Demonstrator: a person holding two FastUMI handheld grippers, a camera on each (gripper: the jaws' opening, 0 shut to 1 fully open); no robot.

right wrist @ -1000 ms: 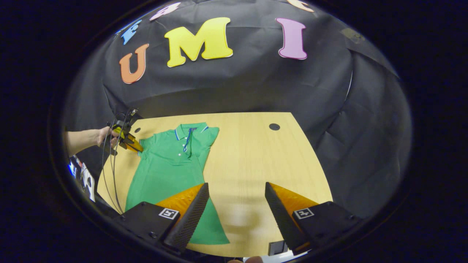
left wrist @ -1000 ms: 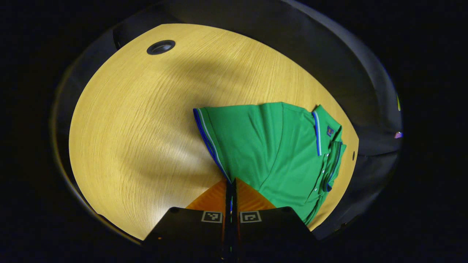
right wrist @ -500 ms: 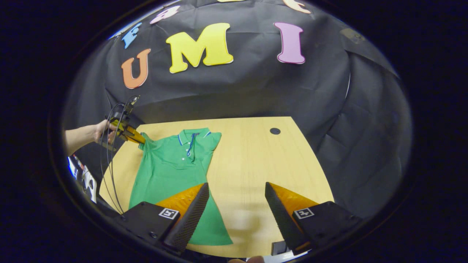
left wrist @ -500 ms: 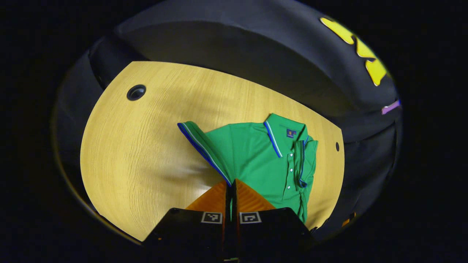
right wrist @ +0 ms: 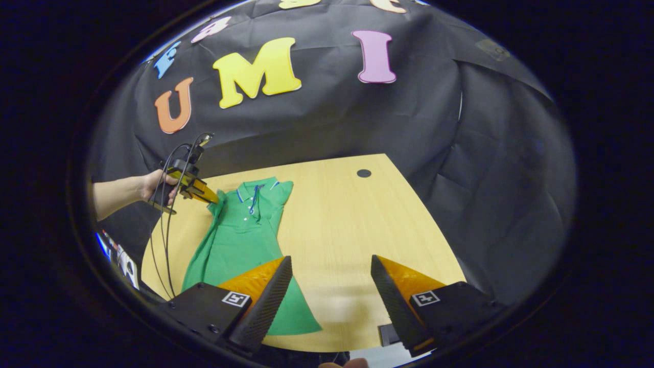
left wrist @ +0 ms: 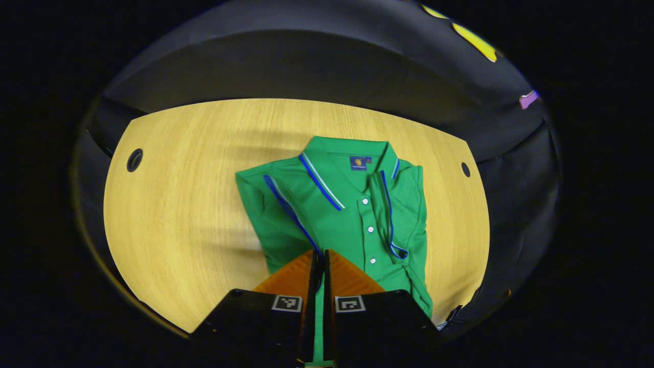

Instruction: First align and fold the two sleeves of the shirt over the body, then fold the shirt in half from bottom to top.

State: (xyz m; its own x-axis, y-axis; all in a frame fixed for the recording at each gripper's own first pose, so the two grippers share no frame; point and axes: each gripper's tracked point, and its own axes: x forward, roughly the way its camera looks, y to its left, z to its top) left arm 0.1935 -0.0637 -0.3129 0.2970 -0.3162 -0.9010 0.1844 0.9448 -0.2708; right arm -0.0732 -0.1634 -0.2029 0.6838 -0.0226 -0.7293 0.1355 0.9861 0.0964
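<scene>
A green polo shirt (left wrist: 357,220) with blue-trimmed collar lies face up on the wooden table (left wrist: 179,204). My left gripper (left wrist: 322,254) is shut on one sleeve's striped cuff (left wrist: 288,207), holding it lifted over the shirt's body. The other sleeve (left wrist: 411,204) lies folded in along the placket. In the right gripper view, the shirt (right wrist: 240,235) stretches toward me, and the left gripper (right wrist: 209,197), held by a hand (right wrist: 153,186), pinches fabric beside the collar. My right gripper (right wrist: 331,259) hovers open above the table's near edge, right of the hem, holding nothing.
Round cable holes sit in the table (right wrist: 347,214) at the far corners (left wrist: 135,160), (left wrist: 465,169), (right wrist: 364,173). Black cables (right wrist: 163,240) hang from the left gripper past the table's left edge. Black cloth walls close the back and right. Bare wood spreads right of the shirt.
My left gripper has swung the pinched sleeve from out at the shirt's side inward over the body, so the shirt looks narrower. The right gripper stays open and has barely moved.
</scene>
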